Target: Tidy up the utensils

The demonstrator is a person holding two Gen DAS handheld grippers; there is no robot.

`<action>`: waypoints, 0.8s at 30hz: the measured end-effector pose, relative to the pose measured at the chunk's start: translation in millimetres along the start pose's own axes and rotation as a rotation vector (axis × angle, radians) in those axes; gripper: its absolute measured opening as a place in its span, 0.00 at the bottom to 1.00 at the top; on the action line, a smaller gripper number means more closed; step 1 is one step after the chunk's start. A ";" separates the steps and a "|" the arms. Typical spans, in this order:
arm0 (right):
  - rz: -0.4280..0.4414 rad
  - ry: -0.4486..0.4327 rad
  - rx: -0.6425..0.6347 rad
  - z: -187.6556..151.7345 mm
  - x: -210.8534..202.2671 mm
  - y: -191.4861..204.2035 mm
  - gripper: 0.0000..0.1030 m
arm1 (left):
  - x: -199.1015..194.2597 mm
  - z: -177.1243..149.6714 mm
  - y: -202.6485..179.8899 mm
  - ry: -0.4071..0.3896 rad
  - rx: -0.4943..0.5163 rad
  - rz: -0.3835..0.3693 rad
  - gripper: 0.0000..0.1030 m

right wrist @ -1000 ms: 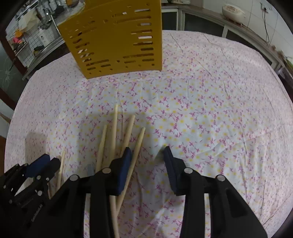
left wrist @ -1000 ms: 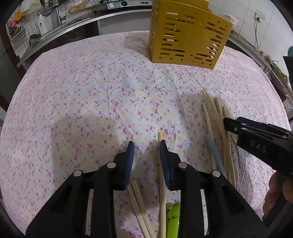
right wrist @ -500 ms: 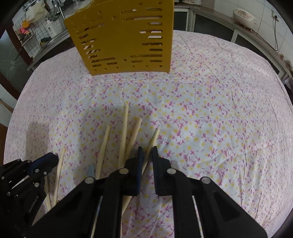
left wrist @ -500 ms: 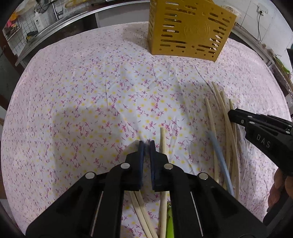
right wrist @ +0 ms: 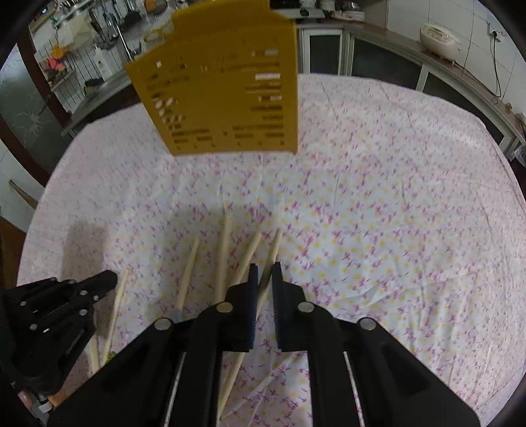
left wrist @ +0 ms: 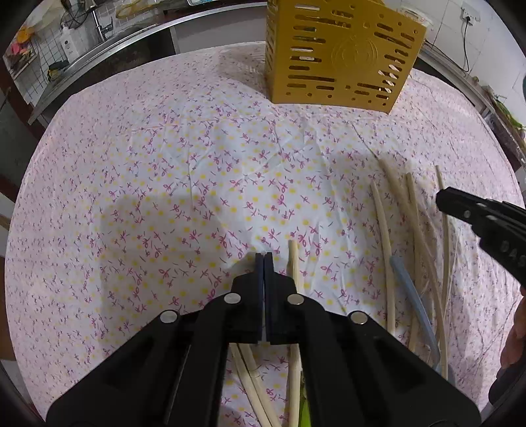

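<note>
Several pale wooden chopsticks (left wrist: 383,230) lie scattered on the flowered tablecloth (left wrist: 197,164), with a blue stick (left wrist: 411,295) among them. A yellow slotted utensil holder (left wrist: 338,56) stands at the far side. My left gripper (left wrist: 264,256) is shut and empty, with a chopstick (left wrist: 293,262) lying just to its right. My right gripper (right wrist: 264,267) is nearly shut around one chopstick (right wrist: 271,254), low over the cloth; it also shows in the left wrist view (left wrist: 476,216). The left gripper shows in the right wrist view (right wrist: 108,279).
A green object (left wrist: 305,410) peeks out under the left gripper. Kitchen counters with a sink (left wrist: 98,29) and a rice cooker (right wrist: 439,36) ring the table. The yellow holder also shows in the right wrist view (right wrist: 223,98).
Both grippers went from wide open to closed. The left one shut on nothing; the right one closed around a chopstick. Both views pulled back slightly from the holder.
</note>
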State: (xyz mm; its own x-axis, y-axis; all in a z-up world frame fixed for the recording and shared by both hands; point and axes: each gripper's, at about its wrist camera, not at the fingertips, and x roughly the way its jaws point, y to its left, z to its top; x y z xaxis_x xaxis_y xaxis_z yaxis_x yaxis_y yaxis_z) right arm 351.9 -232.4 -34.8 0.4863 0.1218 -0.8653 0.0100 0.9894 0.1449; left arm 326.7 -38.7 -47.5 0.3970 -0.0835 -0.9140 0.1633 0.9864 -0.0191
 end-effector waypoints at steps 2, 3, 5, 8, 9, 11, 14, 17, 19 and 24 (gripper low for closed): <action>0.009 -0.017 -0.005 0.1 -8.3 -1.8 0.08 | -3.6 1.8 3.8 -0.006 -0.015 -0.022 0.00; 0.015 -0.029 -0.007 1.1 -12.8 -3.0 0.08 | -5.2 2.1 4.1 -0.009 -0.018 -0.027 0.00; 0.020 -0.044 -0.011 0.9 -19.1 -4.3 0.08 | -10.4 4.1 5.0 -0.019 -0.017 -0.038 0.00; 0.019 -0.062 -0.010 -1.4 -25.6 -7.3 0.08 | -12.1 4.8 3.0 -0.010 -0.003 -0.033 0.00; 0.016 -0.063 -0.012 -1.1 -26.1 -7.5 0.08 | -12.9 4.5 1.1 -0.007 0.003 -0.025 0.00; 0.016 -0.056 -0.008 -2.4 -23.5 -9.8 0.08 | -12.4 4.3 0.9 0.002 -0.002 -0.022 0.00; 0.019 -0.050 0.001 -6.1 -18.0 -14.1 0.08 | -17.0 6.0 3.6 0.002 -0.010 -0.035 0.00; 0.023 -0.048 0.010 -8.8 -15.3 -16.5 0.08 | -20.8 8.6 -0.6 -0.008 -0.007 -0.049 0.00; 0.025 -0.047 0.018 -8.7 -14.2 -18.3 0.08 | -21.8 6.6 -2.1 -0.006 0.007 -0.049 0.00; 0.023 -0.046 0.016 -8.7 -13.7 -17.6 0.08 | -20.7 5.9 -9.5 -0.007 0.029 -0.049 0.04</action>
State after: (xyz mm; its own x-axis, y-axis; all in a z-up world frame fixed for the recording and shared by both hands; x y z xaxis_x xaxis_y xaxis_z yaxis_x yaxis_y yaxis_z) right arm 337.5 -250.8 -29.7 0.5262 0.1400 -0.8387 0.0127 0.9849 0.1724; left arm 322.3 -47.2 -25.9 0.3938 -0.1323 -0.9096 0.2089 0.9766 -0.0516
